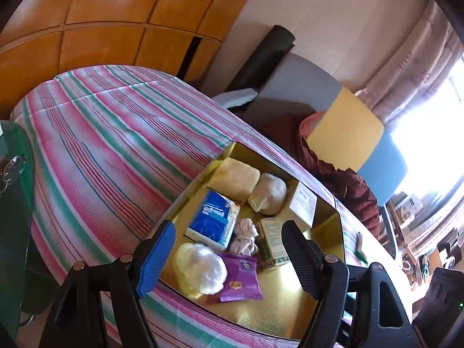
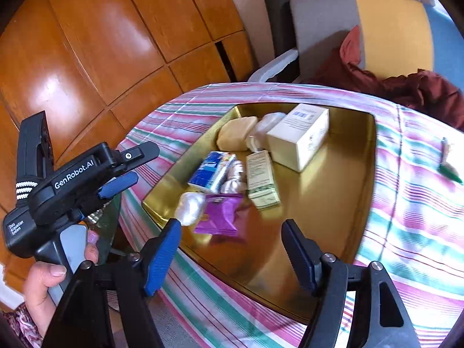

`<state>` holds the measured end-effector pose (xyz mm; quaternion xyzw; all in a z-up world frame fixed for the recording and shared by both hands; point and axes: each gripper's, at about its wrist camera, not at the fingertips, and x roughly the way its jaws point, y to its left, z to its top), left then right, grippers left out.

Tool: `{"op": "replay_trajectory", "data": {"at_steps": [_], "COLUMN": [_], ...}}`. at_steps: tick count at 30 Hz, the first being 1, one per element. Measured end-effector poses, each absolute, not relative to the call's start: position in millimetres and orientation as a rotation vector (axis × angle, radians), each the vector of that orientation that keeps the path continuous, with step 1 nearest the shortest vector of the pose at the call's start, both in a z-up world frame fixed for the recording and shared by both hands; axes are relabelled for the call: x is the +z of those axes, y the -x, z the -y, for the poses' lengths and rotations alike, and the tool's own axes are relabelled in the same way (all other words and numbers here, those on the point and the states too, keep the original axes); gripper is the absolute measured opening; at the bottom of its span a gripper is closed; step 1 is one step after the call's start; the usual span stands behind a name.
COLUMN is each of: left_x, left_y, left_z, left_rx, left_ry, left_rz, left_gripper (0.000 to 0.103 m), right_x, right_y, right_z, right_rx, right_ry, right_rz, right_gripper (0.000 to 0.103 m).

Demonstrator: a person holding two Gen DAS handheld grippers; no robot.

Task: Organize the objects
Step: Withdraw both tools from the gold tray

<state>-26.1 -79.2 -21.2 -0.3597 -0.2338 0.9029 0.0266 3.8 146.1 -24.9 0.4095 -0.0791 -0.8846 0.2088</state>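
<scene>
A gold tray (image 1: 278, 313) (image 2: 342, 203) lies on a striped tablecloth. In it are a purple snack packet (image 1: 239, 275) (image 2: 220, 216), a white fluffy ball (image 1: 200, 268) (image 2: 190, 207), a blue-white packet (image 1: 213, 221) (image 2: 213, 171), a green-white box (image 1: 271, 243) (image 2: 261, 178), a crumpled pale cloth (image 1: 245, 236), a yellow sponge (image 1: 235, 178) (image 2: 236, 136) and a white box (image 2: 298, 134). My left gripper (image 1: 229, 261) is open and empty just above the tray's near items; it also shows in the right wrist view (image 2: 130, 165). My right gripper (image 2: 232, 255) is open and empty over the tray's near edge.
A green pen (image 2: 449, 168) (image 1: 361, 250) lies on the striped cloth (image 1: 110, 150) right of the tray. A chair with dark red clothing (image 2: 406, 84) stands behind the table. Wooden cabinets (image 2: 101, 43) are at left. A glass side table (image 1: 11, 174) stands at far left.
</scene>
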Motion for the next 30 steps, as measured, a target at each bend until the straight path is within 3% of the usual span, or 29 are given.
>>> {"op": "replay_trajectory", "data": {"at_steps": [9,30], "left_x": [-22,-10], "left_y": [23,-29], "left_z": [50,-70], "left_rx": [2.705,2.395], "left_ry": [1.117,1.018], "left_rz": [0.644,0.236], "left_gripper": [0.077,0.077], "right_x": [-19,-59], "right_y": [-20,-51], "right_z": [-188,-371], "right_rx": [-2.603,-2.793], "right_ry": [-1.168,-1.526], "right_rz": [0.115,0.285], "right_gripper": [0.073,0.074]}}
